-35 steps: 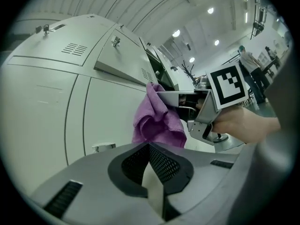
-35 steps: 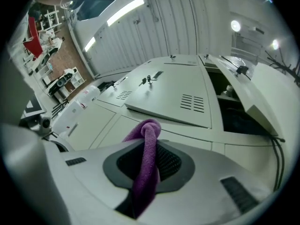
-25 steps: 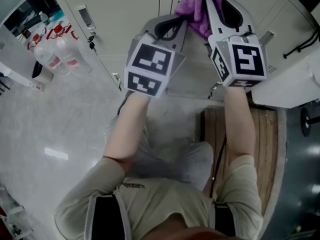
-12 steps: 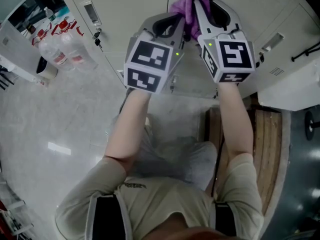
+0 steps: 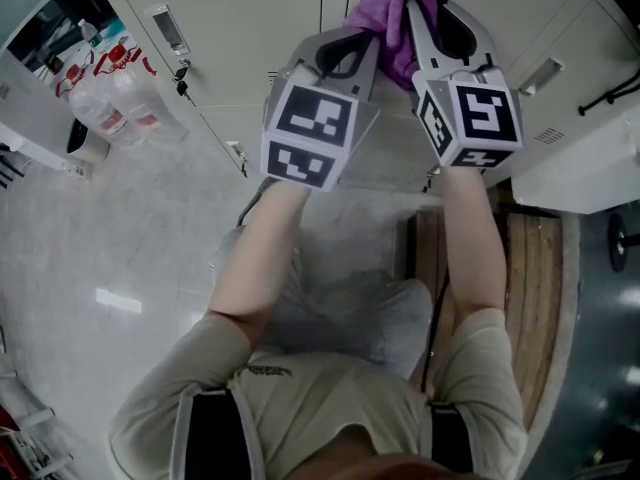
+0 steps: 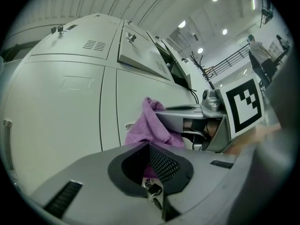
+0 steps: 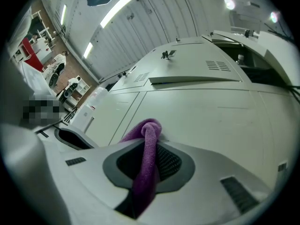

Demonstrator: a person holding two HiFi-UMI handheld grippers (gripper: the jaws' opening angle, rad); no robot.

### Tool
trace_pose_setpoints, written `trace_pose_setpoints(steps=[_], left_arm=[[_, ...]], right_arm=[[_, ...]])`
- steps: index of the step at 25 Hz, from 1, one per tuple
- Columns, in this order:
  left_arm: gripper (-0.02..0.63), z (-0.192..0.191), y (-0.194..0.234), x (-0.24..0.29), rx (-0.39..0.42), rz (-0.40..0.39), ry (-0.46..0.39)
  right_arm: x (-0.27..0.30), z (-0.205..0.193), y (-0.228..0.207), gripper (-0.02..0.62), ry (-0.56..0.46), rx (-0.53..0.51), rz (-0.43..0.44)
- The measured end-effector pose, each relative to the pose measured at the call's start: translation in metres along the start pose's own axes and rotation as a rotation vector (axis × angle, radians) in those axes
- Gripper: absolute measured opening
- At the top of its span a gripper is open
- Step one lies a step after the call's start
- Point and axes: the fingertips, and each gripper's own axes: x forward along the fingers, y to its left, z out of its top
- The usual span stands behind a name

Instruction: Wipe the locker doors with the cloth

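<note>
A purple cloth [image 5: 393, 20] is bunched against the pale locker door [image 5: 250, 28] at the top of the head view. My right gripper [image 5: 412, 6] is shut on it, and the cloth [image 7: 146, 158] runs down between its jaws and presses on the door [image 7: 211, 107]. My left gripper [image 5: 362, 46] is raised close beside the right one, with its jaws together and nothing between them. In the left gripper view the cloth [image 6: 151, 124] shows just beyond the left gripper [image 6: 149, 146], held by the right gripper's fingers [image 6: 180, 114] against the door [image 6: 61, 102].
Several water bottles [image 5: 115, 98] stand on the floor at the left. A key hangs from a locker latch [image 5: 182, 68]. A wooden bench [image 5: 530, 288] lies at the lower right beside an open locker door [image 5: 585, 168]. A person [image 6: 257, 48] stands far off.
Both grippers and the cloth slid a little left across the door, then came back right to about where they began.
</note>
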Motion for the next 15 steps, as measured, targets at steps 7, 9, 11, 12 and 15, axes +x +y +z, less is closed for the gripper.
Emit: trace_pose_setpoints(steps=[7,9,11,12,15], left_arm=[[0.002,0.004,-0.027,0.015,-0.006,-0.06,-0.02],[0.002,0.005,-0.036,0.02,-0.01,-0.078,-0.026],[0.002,0.006,-0.045,0.026,-0.013,-0.097,-0.03],[0.002,0.006,-0.049,0.03,-0.016,-0.106,-0.031],[0.002,0.005,-0.062,0.039,-0.024,-0.13,-0.035]], right_arm=[[-0.021,-0.009,-0.033,0.054,0.027,-0.011,-0.066],[-0.028,-0.012,-0.044,0.054,0.037,-0.014,-0.09],[-0.036,-0.016,-0.056,0.054,0.048,-0.018,-0.115],[-0.04,-0.018,-0.062,0.054,0.053,-0.02,-0.127],[-0.051,-0.024,-0.08,0.054,0.067,-0.022,-0.162]])
